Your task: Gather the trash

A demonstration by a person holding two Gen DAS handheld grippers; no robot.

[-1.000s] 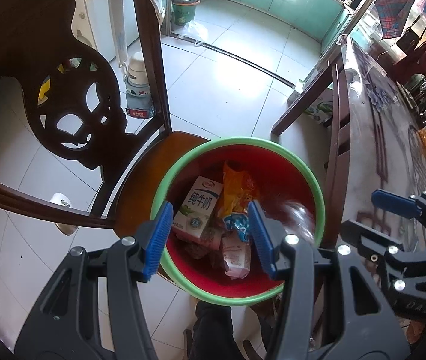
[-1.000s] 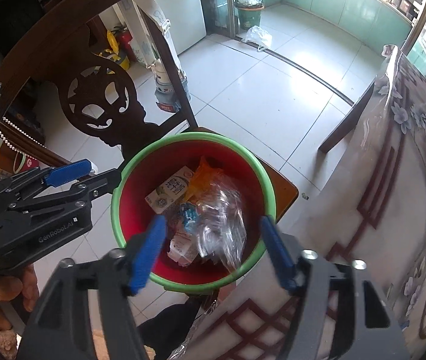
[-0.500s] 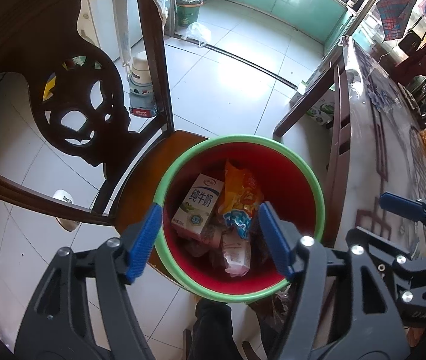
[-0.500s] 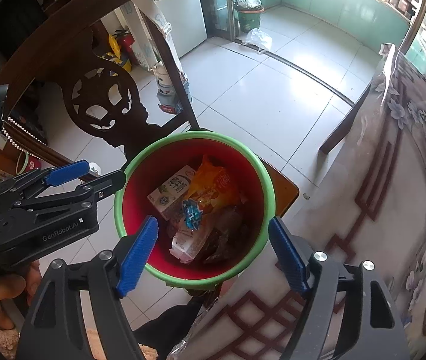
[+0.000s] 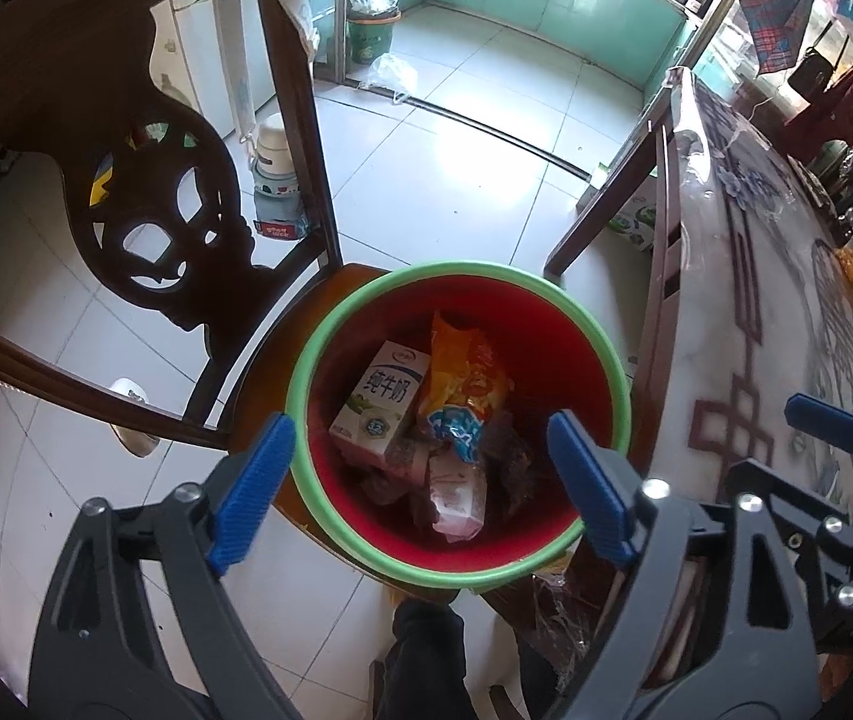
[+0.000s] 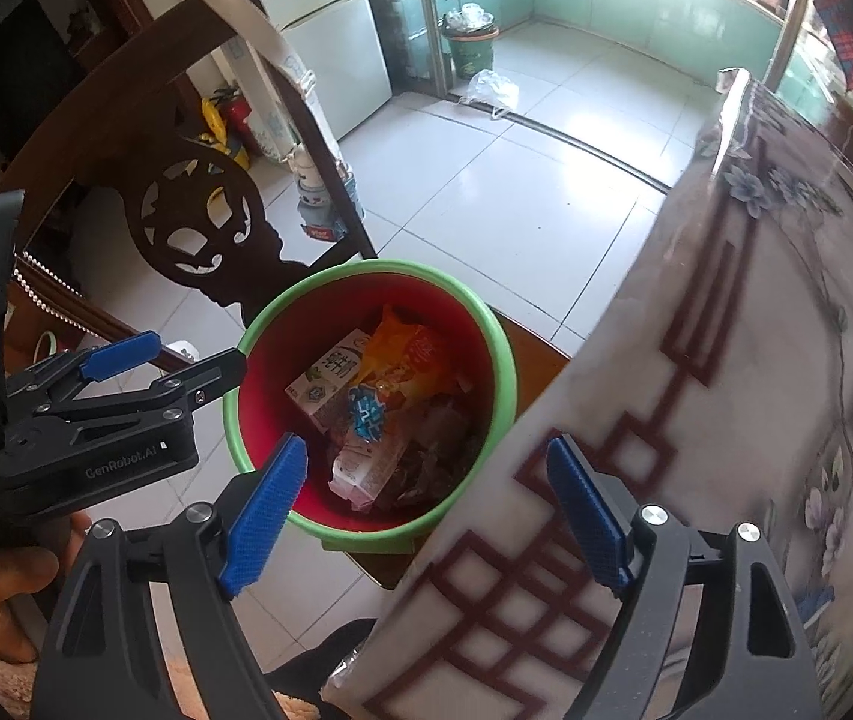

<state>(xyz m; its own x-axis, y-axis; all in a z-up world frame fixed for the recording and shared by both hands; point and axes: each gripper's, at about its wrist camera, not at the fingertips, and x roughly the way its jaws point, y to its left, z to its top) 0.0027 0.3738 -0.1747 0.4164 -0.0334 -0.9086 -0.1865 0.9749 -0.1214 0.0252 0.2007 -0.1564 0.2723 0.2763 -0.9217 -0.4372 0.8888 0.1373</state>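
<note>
Left gripper (image 5: 420,486) hung over the red bin (image 5: 600,372) on the chair seat (image 5: 282,354), jaws opening wide, nothing between the pads. Milk carton (image 5: 381,408), orange wrapper (image 5: 462,378) and probably crumpled film lay inside the bin. Right gripper (image 6: 426,504) was over the bin's table-side rim, jaws also opening wide, empty, touching nothing.

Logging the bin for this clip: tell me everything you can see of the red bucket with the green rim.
The red bucket is round, looks plastic, red inside with a light green rim. It stands upright on the brown seat of a dark carved wooden chair, beside the table. It is partly filled: a white milk carton, an orange snack bag and crumpled wrappers lie inside. Neither gripper touches it.
</note>
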